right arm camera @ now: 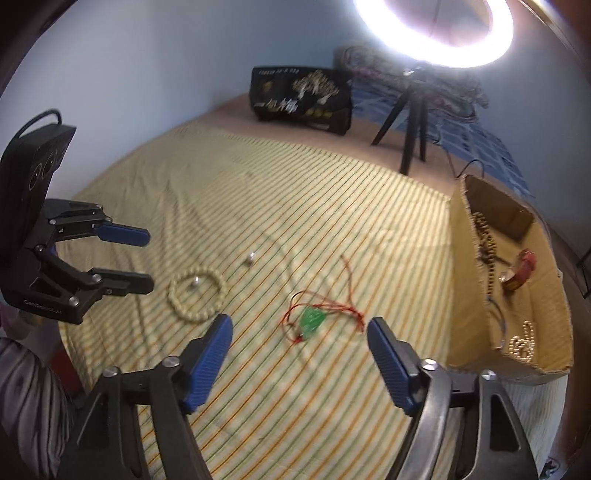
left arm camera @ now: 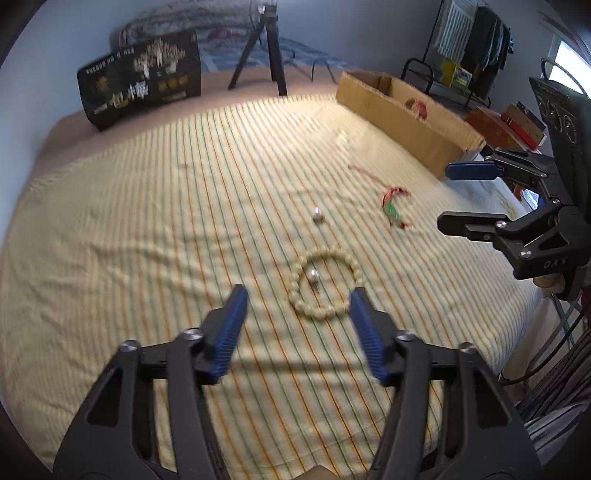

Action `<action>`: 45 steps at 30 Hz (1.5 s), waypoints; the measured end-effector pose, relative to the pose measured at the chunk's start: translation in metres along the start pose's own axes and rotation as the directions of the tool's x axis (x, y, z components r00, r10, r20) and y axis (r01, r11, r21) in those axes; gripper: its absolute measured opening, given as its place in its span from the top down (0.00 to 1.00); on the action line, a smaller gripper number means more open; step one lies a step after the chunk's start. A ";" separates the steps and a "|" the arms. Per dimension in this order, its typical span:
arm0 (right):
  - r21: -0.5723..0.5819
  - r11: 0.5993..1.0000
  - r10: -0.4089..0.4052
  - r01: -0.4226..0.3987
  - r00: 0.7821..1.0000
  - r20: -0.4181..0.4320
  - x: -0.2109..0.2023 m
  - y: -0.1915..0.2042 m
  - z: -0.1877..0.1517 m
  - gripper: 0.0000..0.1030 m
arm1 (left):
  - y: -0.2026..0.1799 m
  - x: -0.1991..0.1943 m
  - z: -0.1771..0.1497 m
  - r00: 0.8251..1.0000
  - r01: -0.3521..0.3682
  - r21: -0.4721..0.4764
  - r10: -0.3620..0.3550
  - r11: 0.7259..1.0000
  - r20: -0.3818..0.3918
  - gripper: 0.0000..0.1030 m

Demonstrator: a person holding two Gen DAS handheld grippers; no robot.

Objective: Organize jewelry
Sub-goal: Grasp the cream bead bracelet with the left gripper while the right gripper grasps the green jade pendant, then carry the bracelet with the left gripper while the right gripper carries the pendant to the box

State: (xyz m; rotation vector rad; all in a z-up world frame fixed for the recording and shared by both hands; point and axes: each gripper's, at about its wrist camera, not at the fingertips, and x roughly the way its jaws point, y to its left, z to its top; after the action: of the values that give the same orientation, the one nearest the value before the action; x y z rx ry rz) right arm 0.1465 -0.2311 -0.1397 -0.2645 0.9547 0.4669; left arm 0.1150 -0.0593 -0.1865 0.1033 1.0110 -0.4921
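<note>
Left gripper (left arm camera: 297,295): jaws stood apart with nothing between the pads, above the striped sheet (left arm camera: 147,229), just short of the bead bracelet.
Right gripper (right arm camera: 299,326): jaws stood wide and empty, with the green pendant on the sheet ahead between the fingertips in view.
Bead bracelet (left arm camera: 325,284): one, cream, lay flat in a ring.
Pearl pieces: two; one (left arm camera: 313,275) lay inside the bracelet ring, one (left arm camera: 317,215) lay beyond it.
Green pendant (right arm camera: 312,318): one, on a tangled red cord (right arm camera: 351,295).
Cardboard box (right arm camera: 465,295): one, at the sheet's edge, held a brown bead string (right arm camera: 487,254), a red piece (right arm camera: 521,273) and a pale bead chain (right arm camera: 522,341).
Tripod (right arm camera: 413,125): one, under a ring light (right arm camera: 436,33).
Black printed box (left arm camera: 140,79): one, at the far edge.
</note>
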 end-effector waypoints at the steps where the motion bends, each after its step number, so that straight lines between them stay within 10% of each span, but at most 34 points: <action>1: -0.006 1.000 0.001 -0.001 1.000 -0.008 0.004 0.002 -0.001 0.30 | 0.000 0.003 -0.001 1.000 0.007 -0.009 -0.007 1.000 -0.010 0.49; 22: 0.016 1.000 0.003 -0.001 0.996 -0.094 0.051 -0.001 -0.002 0.54 | -0.001 0.045 0.006 0.991 -0.074 -0.016 0.071 0.997 -0.112 0.76; 31: 0.035 0.999 -0.007 0.012 0.992 -0.127 0.066 -0.004 0.002 0.58 | -0.002 0.052 0.007 0.991 -0.095 0.006 0.095 0.995 -0.094 0.90; 37: 0.019 1.000 0.008 -0.006 0.991 -0.130 0.067 0.002 0.006 0.86 | 0.000 0.051 0.010 0.994 -0.092 -0.035 0.089 0.995 -0.068 0.94; 45: 0.039 0.999 0.004 0.000 0.995 -0.095 0.056 0.002 0.003 0.86 | 0.005 0.030 0.013 0.997 -0.079 -0.067 0.080 0.995 -0.002 0.95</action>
State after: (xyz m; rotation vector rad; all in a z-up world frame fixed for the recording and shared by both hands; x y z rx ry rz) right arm 0.1752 -0.2126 -0.1847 -0.2519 1.0564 0.4403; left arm 0.1406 -0.0698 -0.2052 0.0832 1.0173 -0.3853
